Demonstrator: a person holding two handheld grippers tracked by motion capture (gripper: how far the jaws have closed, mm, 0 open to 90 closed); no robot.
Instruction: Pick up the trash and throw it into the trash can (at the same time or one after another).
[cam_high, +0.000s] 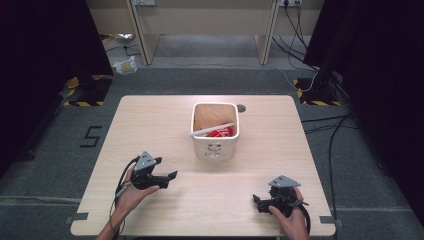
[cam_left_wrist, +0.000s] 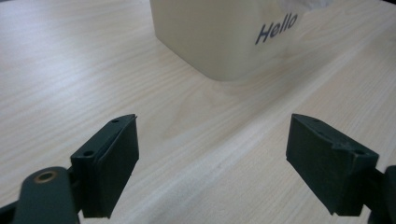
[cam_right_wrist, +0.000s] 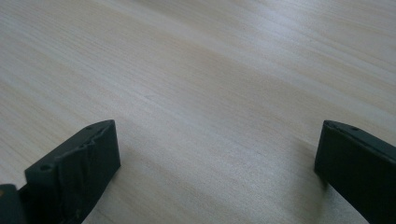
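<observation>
A cream square bin (cam_high: 216, 145) stands near the middle of the wooden table (cam_high: 150, 120). Inside it lie a red wrapper (cam_high: 221, 132) and a white strip (cam_high: 211, 130). In the left gripper view the bin (cam_left_wrist: 219, 37) shows the word "Hello" on its side. My left gripper (cam_high: 167, 171) is held at the front left, jaws wide apart and pointing right toward the bin; nothing is between them (cam_left_wrist: 212, 158). My right gripper (cam_high: 256, 201) sits low at the front right, open, with bare wood between its jaws (cam_right_wrist: 217, 163).
A round dark hole (cam_high: 241, 107) marks the table behind the bin. Dark curtains and stands flank the table, with cables (cam_high: 330, 130) on the grey floor at the right. A desk frame (cam_high: 200, 30) stands at the back.
</observation>
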